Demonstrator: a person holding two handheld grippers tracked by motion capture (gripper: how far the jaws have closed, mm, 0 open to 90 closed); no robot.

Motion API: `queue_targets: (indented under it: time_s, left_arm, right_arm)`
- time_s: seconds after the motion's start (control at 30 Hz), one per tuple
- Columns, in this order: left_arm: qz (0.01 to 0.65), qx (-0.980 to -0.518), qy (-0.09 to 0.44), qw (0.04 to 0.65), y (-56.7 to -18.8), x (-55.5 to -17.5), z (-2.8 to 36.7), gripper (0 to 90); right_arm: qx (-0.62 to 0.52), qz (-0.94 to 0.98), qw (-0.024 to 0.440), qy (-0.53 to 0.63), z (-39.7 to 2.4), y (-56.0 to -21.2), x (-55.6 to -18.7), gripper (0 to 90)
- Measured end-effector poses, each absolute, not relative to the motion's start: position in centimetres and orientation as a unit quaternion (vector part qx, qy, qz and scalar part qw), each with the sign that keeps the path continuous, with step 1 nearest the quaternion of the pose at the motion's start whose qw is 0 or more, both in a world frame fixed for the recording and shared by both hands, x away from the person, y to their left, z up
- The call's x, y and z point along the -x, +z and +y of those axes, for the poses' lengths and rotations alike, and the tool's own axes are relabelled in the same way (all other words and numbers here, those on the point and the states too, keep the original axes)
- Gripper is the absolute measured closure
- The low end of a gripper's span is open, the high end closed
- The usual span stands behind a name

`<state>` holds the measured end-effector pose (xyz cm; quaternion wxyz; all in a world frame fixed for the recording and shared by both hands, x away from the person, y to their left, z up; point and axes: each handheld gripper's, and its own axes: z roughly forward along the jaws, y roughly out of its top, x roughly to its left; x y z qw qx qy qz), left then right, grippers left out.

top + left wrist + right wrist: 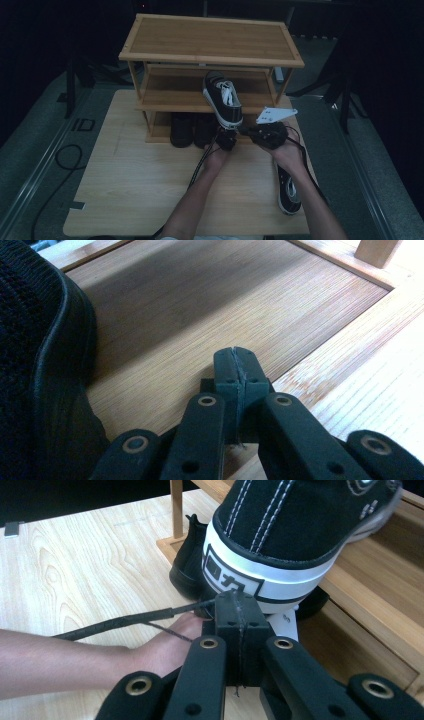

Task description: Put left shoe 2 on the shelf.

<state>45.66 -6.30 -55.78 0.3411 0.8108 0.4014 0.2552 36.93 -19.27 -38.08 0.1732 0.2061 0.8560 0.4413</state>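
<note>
Shoe rack [210, 37]: bamboo, three slatted tiers with a raised rim; stands at the far end of the bench [125, 190], a pale wood-grain board with rounded corners.
Sneaker [222, 98]: black canvas, white laces, white rubber band round the sole, white stitching. It sits on the rack's middle shelf with its heel projecting over the front edge; the heel carries a black block print on the white band.
Second sneaker [288, 192]: same make, lying on the bench in front of the rack, right of the person's right forearm.
Dark shoes [192, 131]: a matt black pair on the rack's bottom tier, below the sneaker.
Left gripper [226, 140]: in front of the rack, under the sneaker's heel; jaws pressed together, nothing between them. Its own view shows ribbed bamboo shelf and coarse black fabric.
Right gripper [246, 132]: just right of the left one, grey three-cornered plate on top; jaws fully closed and empty, tips just below the sneaker's heel band.
</note>
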Motion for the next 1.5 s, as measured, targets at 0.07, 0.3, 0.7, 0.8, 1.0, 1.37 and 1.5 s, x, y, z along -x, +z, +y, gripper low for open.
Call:
queue_targets:
  time_s: [0.07, 0.3, 0.7, 0.8, 1.0, 1.37, 1.5]
  left_arm:
    - [0.398, -0.814, 0.255, 0.336, -55.7, -45.7, -6.2, 90.0]
    - [0.396, -0.815, 0.257, 0.336, -55.7, -45.7, -6.2, 90.0]
    - [0.424, -0.799, 0.246, 0.348, -55.9, -45.3, -6.7, 90.0]
    - [0.391, -0.815, 0.259, 0.340, -55.8, -45.8, -6.2, 90.0]
    - [0.396, -0.815, 0.258, 0.334, -55.7, -45.7, -6.2, 90.0]
    - [0.422, -0.802, 0.261, 0.334, -55.8, -45.4, -6.5, 90.0]
    - [0.391, -0.816, 0.258, 0.339, -55.7, -45.8, -6.3, 90.0]
  right_arm:
    - [-0.203, 0.858, 0.172, 0.440, -18.8, -38.1, -37.2, 90.0]
    - [-0.199, 0.860, 0.171, 0.438, -17.6, -38.2, -38.1, 90.0]
    - [-0.190, 0.865, 0.187, 0.424, -15.3, -38.2, -39.8, 90.0]
    - [-0.187, 0.867, 0.188, 0.421, -14.8, -38.1, -40.1, 90.0]
    - [-0.196, 0.865, 0.192, 0.420, -14.6, -38.0, -40.9, 90.0]
    - [-0.193, 0.868, 0.186, 0.418, -13.8, -38.1, -41.7, 90.0]
    - [-0.191, 0.869, 0.187, 0.417, -13.4, -38.0, -42.0, 90.0]
